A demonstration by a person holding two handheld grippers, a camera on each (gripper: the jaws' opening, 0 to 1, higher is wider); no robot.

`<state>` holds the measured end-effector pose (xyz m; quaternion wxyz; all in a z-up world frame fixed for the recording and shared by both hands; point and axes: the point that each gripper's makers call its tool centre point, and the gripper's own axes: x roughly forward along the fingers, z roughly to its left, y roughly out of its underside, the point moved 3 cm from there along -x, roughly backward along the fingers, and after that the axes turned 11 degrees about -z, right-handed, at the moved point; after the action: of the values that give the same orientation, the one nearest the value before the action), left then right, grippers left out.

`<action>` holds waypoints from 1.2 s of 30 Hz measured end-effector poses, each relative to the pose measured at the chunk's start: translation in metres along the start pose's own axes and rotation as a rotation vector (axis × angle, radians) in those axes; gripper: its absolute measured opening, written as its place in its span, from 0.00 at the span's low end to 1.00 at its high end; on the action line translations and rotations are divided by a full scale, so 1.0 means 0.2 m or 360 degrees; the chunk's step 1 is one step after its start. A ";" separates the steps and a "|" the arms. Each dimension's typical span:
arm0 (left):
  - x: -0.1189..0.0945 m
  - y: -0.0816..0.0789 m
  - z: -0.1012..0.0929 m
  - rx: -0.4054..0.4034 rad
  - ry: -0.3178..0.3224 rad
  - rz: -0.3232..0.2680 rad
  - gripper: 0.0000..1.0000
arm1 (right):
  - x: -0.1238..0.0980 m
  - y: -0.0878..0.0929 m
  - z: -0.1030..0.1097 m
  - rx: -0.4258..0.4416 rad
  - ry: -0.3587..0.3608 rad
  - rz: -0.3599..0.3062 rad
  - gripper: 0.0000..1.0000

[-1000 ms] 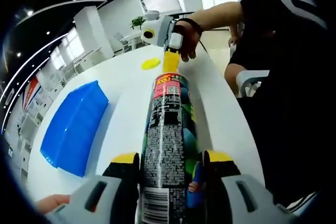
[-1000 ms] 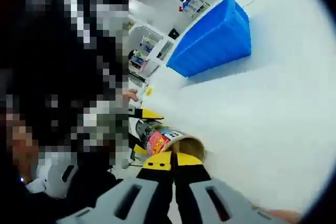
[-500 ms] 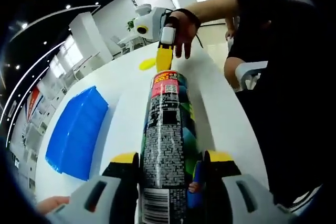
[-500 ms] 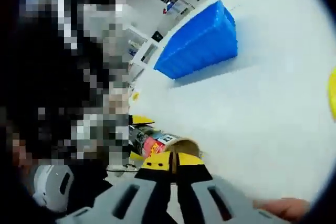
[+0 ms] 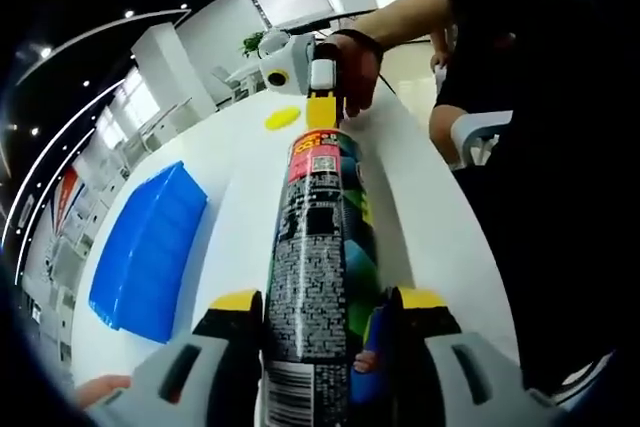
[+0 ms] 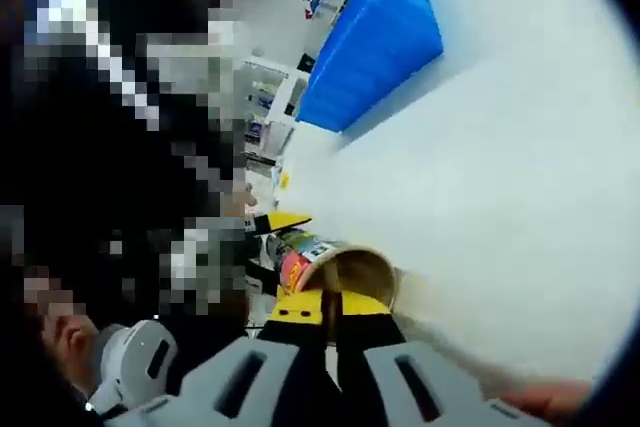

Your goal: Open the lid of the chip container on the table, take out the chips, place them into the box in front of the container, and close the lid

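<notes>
Gripping the chip can (image 5: 322,247) lengthwise over the white table (image 5: 240,177), my left gripper (image 5: 325,322) is clamping its body. My right gripper (image 6: 322,304), jaws pressed together, is sitting at the can's open mouth. Beyond them are lying the yellow lid (image 5: 283,118) and the blue box (image 5: 150,247).

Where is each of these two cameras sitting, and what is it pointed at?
Left gripper view: rides the left gripper, looking along the chip can clamped in its jaws toward the right gripper; a forearm shows.
Right gripper view: rides the right gripper, jaws together, facing the can's open mouth.
Shared: can, blue box, white table.
</notes>
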<state>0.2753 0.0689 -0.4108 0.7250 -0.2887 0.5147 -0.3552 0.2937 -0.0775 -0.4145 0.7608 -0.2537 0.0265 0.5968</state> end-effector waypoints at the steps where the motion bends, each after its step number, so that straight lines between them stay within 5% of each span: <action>1: 0.00 0.00 0.00 0.0005 -0.0003 0.0004 0.52 | 0.00 0.00 0.00 -0.0009 0.0033 0.0001 0.00; 4: 0.00 0.00 0.01 0.0008 -0.0004 0.0003 0.52 | -0.02 -0.02 0.01 -0.0169 0.0168 -0.0012 0.00; 9: 0.00 0.00 0.01 0.0009 0.0001 -0.0014 0.52 | -0.04 -0.01 0.06 -0.0720 0.0454 -0.0035 0.00; 11: 0.00 0.00 0.00 0.0012 0.0000 -0.0021 0.52 | -0.04 0.00 0.08 -0.0791 0.0522 -0.0034 0.00; 26: 0.00 -0.01 0.00 0.0045 -0.0005 -0.0047 0.52 | -0.06 0.01 0.07 -0.0836 0.0649 0.0007 0.00; 29: -0.02 0.01 0.01 0.0004 -0.0015 0.0030 0.52 | -0.16 -0.04 0.02 -0.0860 0.0779 -0.0029 0.00; 31: -0.03 0.01 0.00 0.0026 -0.0004 -0.0007 0.52 | -0.19 -0.03 -0.01 -0.0683 0.0713 -0.0069 0.00; 36: -0.03 0.01 0.01 -0.0022 -0.0003 -0.0002 0.52 | -0.27 -0.05 -0.05 -0.0715 0.0776 -0.0096 0.00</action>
<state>0.2757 0.0751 -0.4089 0.7233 -0.2943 0.5163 -0.3517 0.2900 -0.1317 -0.4002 0.6744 -0.5512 0.0681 0.4866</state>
